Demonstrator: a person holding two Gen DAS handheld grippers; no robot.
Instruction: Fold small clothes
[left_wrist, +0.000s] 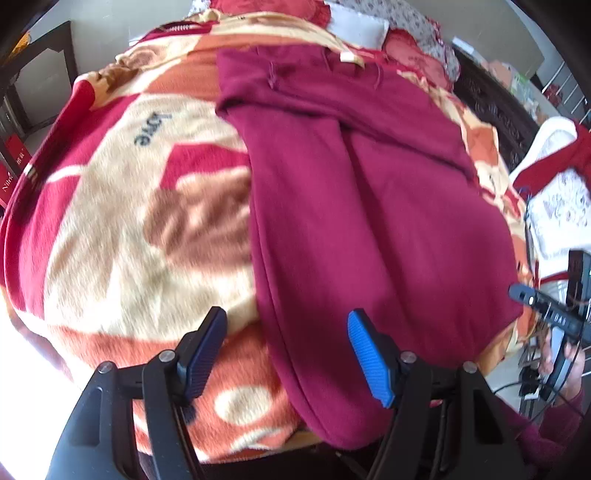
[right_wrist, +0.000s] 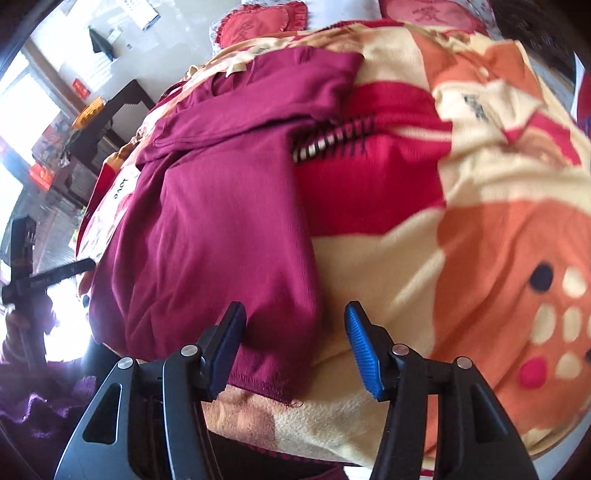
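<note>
Both grippers, left gripper (left_wrist: 286, 354) and right gripper (right_wrist: 293, 345), hang wide and empty over the maroon garment's (left_wrist: 369, 206) near hem, mid-fold, so next they pinch its corners.

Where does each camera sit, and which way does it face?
Left wrist: on the left claw, angled down at the maroon garment on the blanket; the person's right hand shows at right.
Right wrist: on the right claw, angled down at the garment's hem; a purple sleeve shows at left.
Shared: garment, blanket.
</note>
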